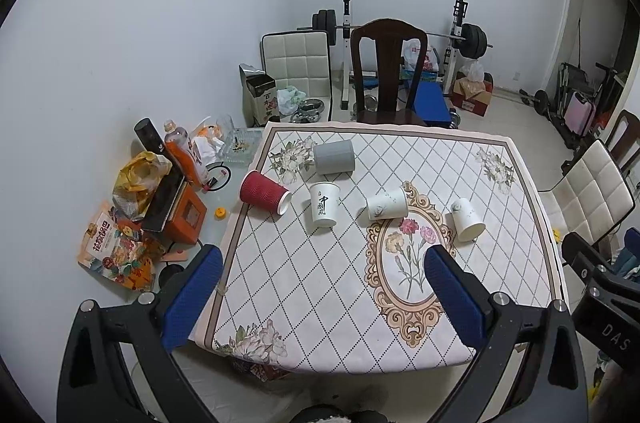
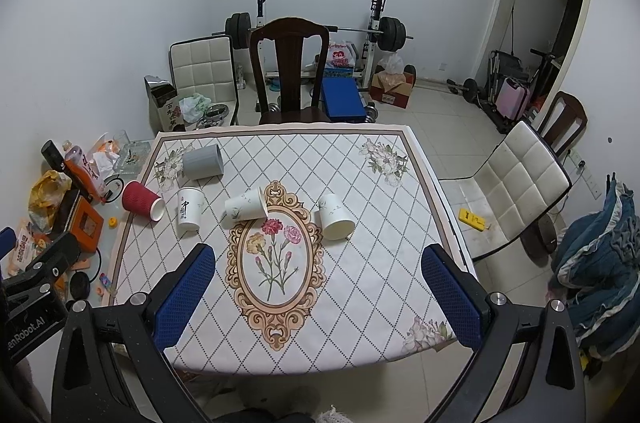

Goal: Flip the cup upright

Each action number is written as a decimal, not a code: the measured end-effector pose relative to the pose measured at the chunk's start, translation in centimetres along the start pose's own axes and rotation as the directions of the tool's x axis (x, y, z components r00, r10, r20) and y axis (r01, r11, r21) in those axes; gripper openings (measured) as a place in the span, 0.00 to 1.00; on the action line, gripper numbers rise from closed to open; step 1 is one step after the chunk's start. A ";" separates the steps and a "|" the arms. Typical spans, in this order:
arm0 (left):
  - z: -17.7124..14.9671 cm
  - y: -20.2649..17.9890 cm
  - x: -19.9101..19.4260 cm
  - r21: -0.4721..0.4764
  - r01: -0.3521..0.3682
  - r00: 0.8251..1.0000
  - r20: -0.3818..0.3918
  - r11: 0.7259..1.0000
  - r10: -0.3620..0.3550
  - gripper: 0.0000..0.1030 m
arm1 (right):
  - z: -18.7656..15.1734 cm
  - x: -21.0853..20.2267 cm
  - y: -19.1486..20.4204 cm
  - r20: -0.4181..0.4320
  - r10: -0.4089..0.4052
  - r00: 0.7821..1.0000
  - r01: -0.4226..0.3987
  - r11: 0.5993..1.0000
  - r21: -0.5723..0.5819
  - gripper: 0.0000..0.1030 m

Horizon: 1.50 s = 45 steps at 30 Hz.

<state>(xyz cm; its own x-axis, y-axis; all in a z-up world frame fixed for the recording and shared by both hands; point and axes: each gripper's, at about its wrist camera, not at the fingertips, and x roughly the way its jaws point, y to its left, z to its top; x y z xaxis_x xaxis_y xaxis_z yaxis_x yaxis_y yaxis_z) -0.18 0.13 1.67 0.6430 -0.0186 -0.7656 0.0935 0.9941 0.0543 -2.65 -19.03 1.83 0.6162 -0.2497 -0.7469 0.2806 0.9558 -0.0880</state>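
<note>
Table (image 1: 360, 323) holds five cups: red cup (image 1: 264, 192) tipped, white cup (image 1: 324, 209) upright. Left gripper (image 1: 324, 259) and right gripper (image 2: 318, 257) both spread wide, holding nothing.

Table with a patterned cloth and five cups on it

The table (image 2: 424, 223) is covered by a white diamond-checked cloth (image 2: 360, 287) with an oval flower medallion at its middle and flower sprays in the corners. On the cloth a grey cup (image 2: 203, 162) lies on its side near the far left corner, a red ribbed cup (image 2: 142, 201) lies tipped at the left edge, and a white cup with black characters (image 2: 189, 209) stands beside it, apparently upright. Two more white cups (image 2: 245, 208) (image 2: 335, 216) lie on their sides at the medallion's top, one on each side.
</note>
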 end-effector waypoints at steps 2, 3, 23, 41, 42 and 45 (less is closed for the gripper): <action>0.0 0.0 -0.1 0.001 0.000 1.000 0.000 1.000 0.000 1.00 | 0.0 0.1 0.0 -0.002 0.000 1.000 0.000 1.000 -0.001 1.00; 0.0 0.0 -0.1 0.001 0.000 1.000 0.002 1.000 0.000 1.00 | 0.0 0.1 0.0 -0.001 0.000 1.000 0.000 1.000 0.000 1.00; 0.5 0.0 0.0 -0.001 -0.001 1.000 0.009 1.000 0.001 1.00 | -0.1 0.2 0.3 0.012 -0.001 1.000 0.001 1.000 0.000 1.00; 0.3 0.2 -0.1 0.001 0.006 1.000 0.015 1.000 -0.006 1.00 | -0.3 0.3 0.8 0.015 -0.006 1.000 0.006 1.000 -0.003 1.00; 0.3 0.4 0.0 0.001 0.008 1.000 0.015 1.000 -0.008 1.00 | -0.3 0.4 0.8 0.014 -0.006 1.000 0.006 1.000 -0.002 1.00; 0.4 0.4 0.1 0.004 0.012 1.000 0.013 1.000 -0.012 1.00 | -0.3 0.4 0.9 0.014 -0.008 1.000 0.008 1.000 0.000 1.00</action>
<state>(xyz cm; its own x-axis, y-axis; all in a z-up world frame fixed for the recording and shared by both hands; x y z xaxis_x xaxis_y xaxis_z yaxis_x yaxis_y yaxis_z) 0.18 0.48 1.87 0.6518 -0.0322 -0.7577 0.1041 0.9934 0.0473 -2.36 -18.19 1.20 0.6241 -0.2592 -0.7371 0.2851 0.9539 -0.0940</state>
